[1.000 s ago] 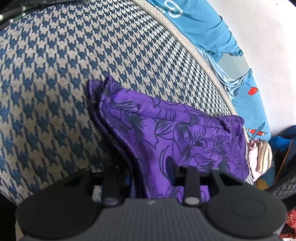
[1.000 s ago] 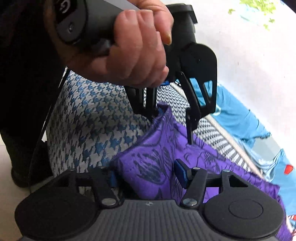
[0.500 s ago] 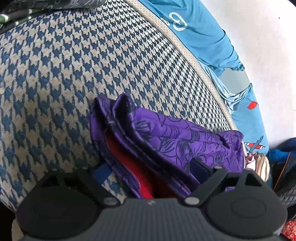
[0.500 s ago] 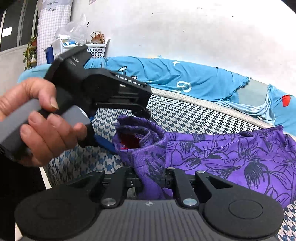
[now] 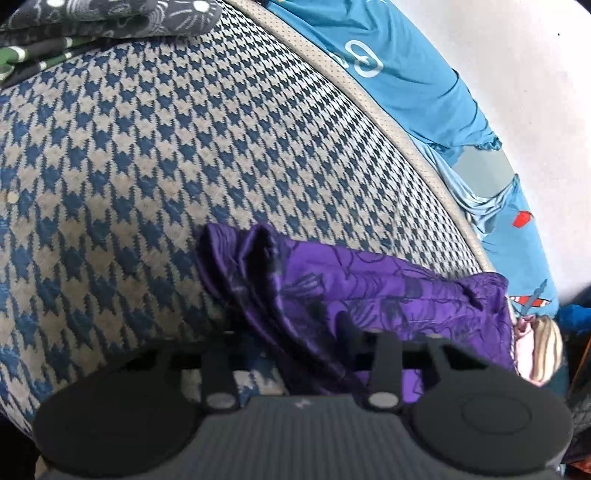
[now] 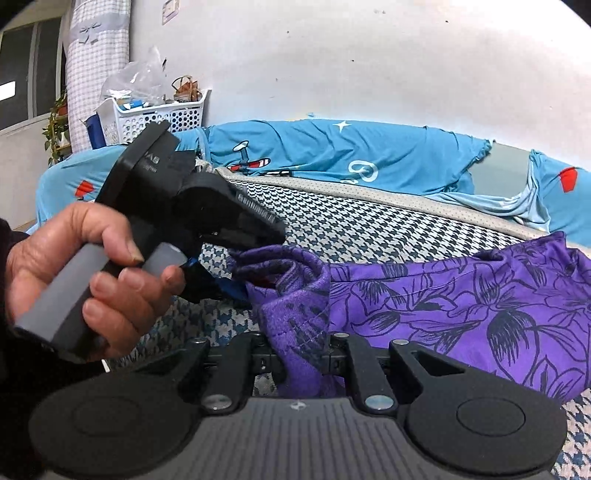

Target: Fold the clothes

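Observation:
A purple floral garment (image 5: 369,288) lies on the blue-and-beige houndstooth cushion (image 5: 184,147). It also shows in the right wrist view (image 6: 461,306), spread to the right. My right gripper (image 6: 301,358) is shut on a bunched corner of the garment. My left gripper (image 5: 295,354) has its jaws apart with the garment's edge lying between them. In the right wrist view the left gripper (image 6: 236,266), held by a hand (image 6: 92,280), sits at the garment's folded left edge, its fingers partly hidden.
A blue printed sheet (image 6: 351,158) covers the sofa back by the white wall. A white basket (image 6: 159,114) stands at the far left. Dark patterned clothes (image 5: 92,22) lie at the cushion's far end. A pink and yellow item (image 5: 539,343) lies beyond the garment's right end.
The right gripper closed on the garment's corner and swung from upright to level. The left gripper opened, then narrowed a little. The garment's edge sank onto the cushion.

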### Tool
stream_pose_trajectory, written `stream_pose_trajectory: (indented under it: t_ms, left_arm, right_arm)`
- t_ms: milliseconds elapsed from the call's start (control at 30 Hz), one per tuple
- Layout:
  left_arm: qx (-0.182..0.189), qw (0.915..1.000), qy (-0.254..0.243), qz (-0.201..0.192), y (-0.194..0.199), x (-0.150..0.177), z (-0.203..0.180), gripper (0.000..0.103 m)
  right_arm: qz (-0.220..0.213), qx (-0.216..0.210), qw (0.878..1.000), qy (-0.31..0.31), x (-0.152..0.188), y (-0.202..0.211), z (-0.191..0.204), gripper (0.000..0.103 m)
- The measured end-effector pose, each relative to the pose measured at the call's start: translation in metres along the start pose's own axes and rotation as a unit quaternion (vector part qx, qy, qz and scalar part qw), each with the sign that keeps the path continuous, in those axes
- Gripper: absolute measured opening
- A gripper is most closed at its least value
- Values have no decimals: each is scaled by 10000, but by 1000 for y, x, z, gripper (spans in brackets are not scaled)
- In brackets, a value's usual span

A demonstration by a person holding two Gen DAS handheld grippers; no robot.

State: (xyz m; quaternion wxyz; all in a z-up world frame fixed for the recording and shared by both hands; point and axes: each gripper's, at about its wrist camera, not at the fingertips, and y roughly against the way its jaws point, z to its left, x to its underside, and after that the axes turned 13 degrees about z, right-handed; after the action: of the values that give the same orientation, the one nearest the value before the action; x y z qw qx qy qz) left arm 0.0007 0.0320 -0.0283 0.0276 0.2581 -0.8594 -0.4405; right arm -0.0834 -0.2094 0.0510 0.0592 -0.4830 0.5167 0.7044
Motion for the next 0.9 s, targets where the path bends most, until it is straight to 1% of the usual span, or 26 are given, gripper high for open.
stream_pose_trajectory:
  t_ms: [100, 167, 400, 567, 767, 900]
  left_arm:
    - [-17, 10000, 50, -60, -1, 2, 1, 20]
    - [-72, 9999, 13, -116, -1, 3, 0, 18]
    - [-241, 9987, -304, -331, -2, 10, -14, 18]
    - [-207, 9982, -357, -427, 0, 10, -18, 18]
    - [-253, 9988, -193, -377, -5, 10, -16, 18]
    - [-240, 9982, -266, -487, -1, 11, -19, 18]
  right_arm:
    - [40, 50, 9999, 126, 1, -1, 4, 11]
    - [71, 75, 9998, 183, 1, -2, 6, 11]
    - [111, 99, 9994, 298, 2, -3, 5, 11]
    - [75, 94, 9995, 307, 5, -1, 4, 11]
    - [68, 87, 9995, 296, 9, -3, 4, 11]
    - [84, 7, 9994, 345, 11, -3, 7, 11]
